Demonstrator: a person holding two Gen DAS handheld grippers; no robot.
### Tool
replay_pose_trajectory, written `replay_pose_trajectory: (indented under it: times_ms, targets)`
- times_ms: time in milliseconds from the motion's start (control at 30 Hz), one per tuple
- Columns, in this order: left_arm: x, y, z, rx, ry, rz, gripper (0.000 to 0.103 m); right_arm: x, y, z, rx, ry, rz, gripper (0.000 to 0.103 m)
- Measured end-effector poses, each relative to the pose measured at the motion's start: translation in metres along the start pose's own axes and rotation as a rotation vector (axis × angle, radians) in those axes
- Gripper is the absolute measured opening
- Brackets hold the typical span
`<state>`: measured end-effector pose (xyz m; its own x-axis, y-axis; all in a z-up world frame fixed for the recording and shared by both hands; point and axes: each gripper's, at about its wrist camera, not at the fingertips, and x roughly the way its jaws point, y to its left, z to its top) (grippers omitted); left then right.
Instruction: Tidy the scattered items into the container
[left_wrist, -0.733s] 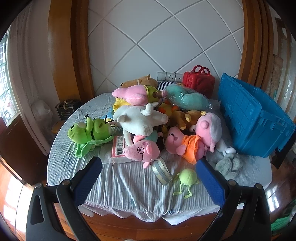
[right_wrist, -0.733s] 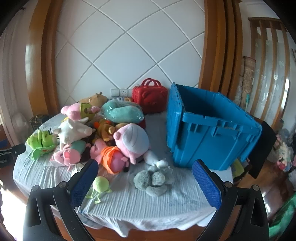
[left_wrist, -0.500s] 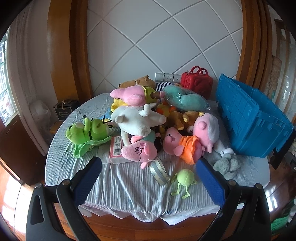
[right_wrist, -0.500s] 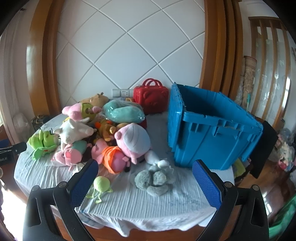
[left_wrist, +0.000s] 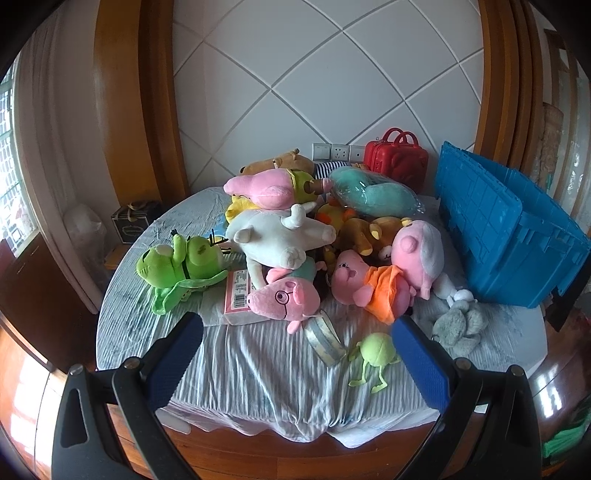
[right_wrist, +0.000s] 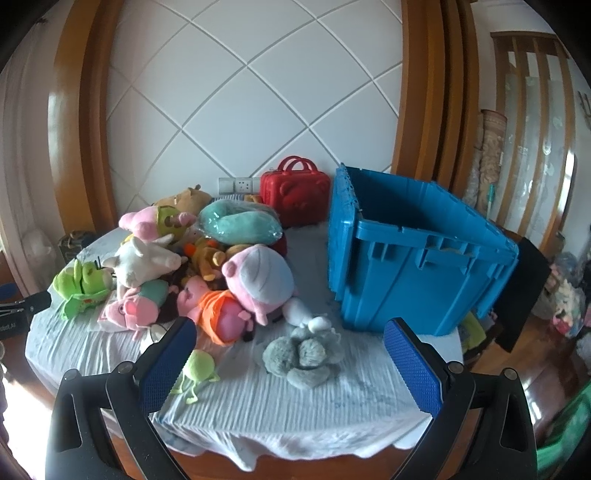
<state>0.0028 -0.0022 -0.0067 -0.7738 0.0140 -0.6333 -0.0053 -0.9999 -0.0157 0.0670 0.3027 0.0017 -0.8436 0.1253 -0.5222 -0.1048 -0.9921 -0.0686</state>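
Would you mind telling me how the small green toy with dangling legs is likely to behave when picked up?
The small green toy looks like soft plush, so it probably squashes rather than slips. Its thin legs splay limply on the cloth, so they would likely dangle. It seems light for its size.

I'm looking into a lived-in room of a home. Ahead of my grippers a cloth-covered round table (left_wrist: 258, 373) carries a heap of plush toys (left_wrist: 284, 240) and a blue crate (right_wrist: 417, 258). Beyond stand a white diamond-tiled wall (right_wrist: 258, 92) with sockets (left_wrist: 338, 150) and wooden trim (left_wrist: 140, 96); polished wood floor (right_wrist: 546, 354) lies below.
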Motion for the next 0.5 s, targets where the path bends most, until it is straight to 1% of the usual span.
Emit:
replay_pose_trajectory:
  times_ms: [200, 333, 500]
  targets:
    - [-0.0013, 0.0017, -0.0010, -0.026, -0.010, -0.018, 0.103, -0.0010, -0.0029, -0.0031, 0.006, 0.008, -0.008, 0.103]
    - [-0.0013, -0.0015, -0.0016, 0.000, -0.007, 0.005, 0.103, -0.0002, -0.0061, -0.0046, 0.019, 0.022, 0.009, 0.103]
    - [-0.0025, -0.0015, -0.0029, -0.004, -0.004, -0.008, 0.103, -0.0005, -0.0060, -0.0067, 0.019, 0.025, 0.015, 0.103]
